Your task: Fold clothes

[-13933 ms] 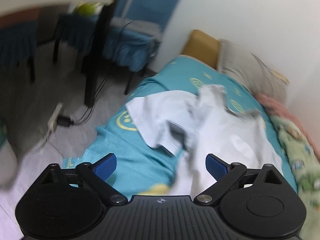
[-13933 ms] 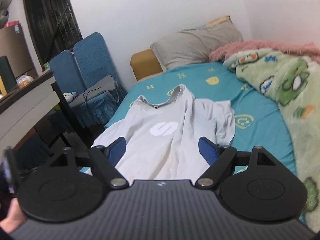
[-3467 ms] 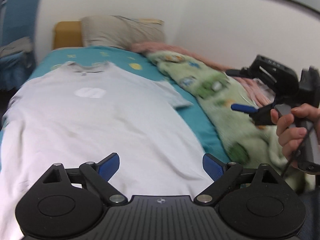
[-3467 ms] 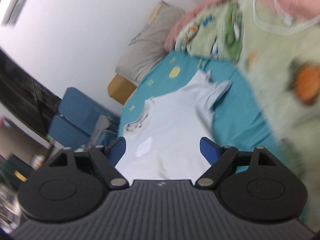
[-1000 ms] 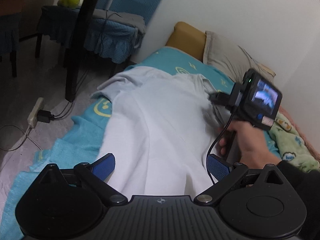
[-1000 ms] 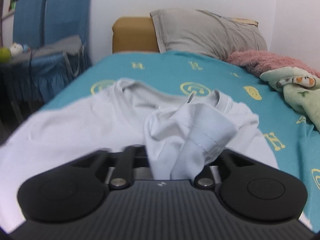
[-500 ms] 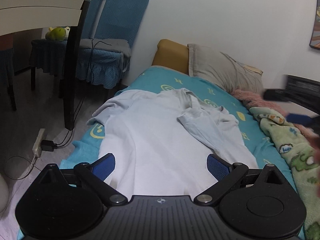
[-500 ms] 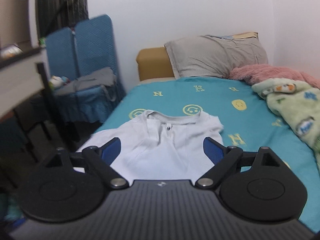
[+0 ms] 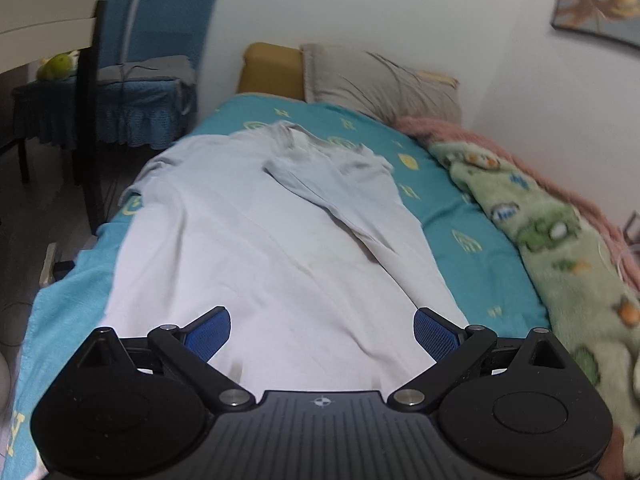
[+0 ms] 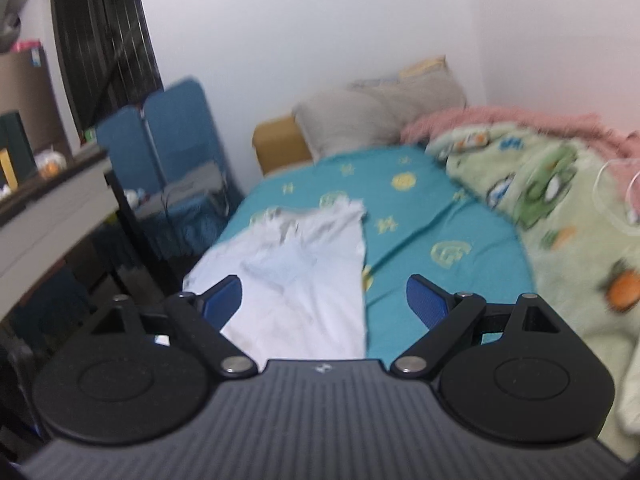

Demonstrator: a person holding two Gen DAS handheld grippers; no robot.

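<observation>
A white T-shirt point(image 9: 248, 248) lies spread lengthwise on the teal bed sheet point(image 9: 460, 240), collar toward the pillows. Its right sleeve point(image 9: 320, 188) is folded inward across the chest. My left gripper point(image 9: 322, 330) hovers open over the shirt's lower hem, nothing between its blue pads. In the right wrist view the same shirt point(image 10: 304, 272) appears narrower and further off, and my right gripper point(image 10: 324, 300) is open and held back above its lower part, holding nothing.
A green patterned blanket point(image 9: 560, 248) and a pink one point(image 9: 480, 140) lie along the bed's right side. A grey pillow point(image 9: 376, 80) sits at the headboard. Blue chairs point(image 9: 160, 60) and a desk point(image 10: 48, 208) stand left of the bed, with a power strip point(image 9: 50, 264) on the floor.
The right gripper let go of the sleeve it held a second ago, leaving it folded over the chest, and drew back. The left view swung right over the hem.
</observation>
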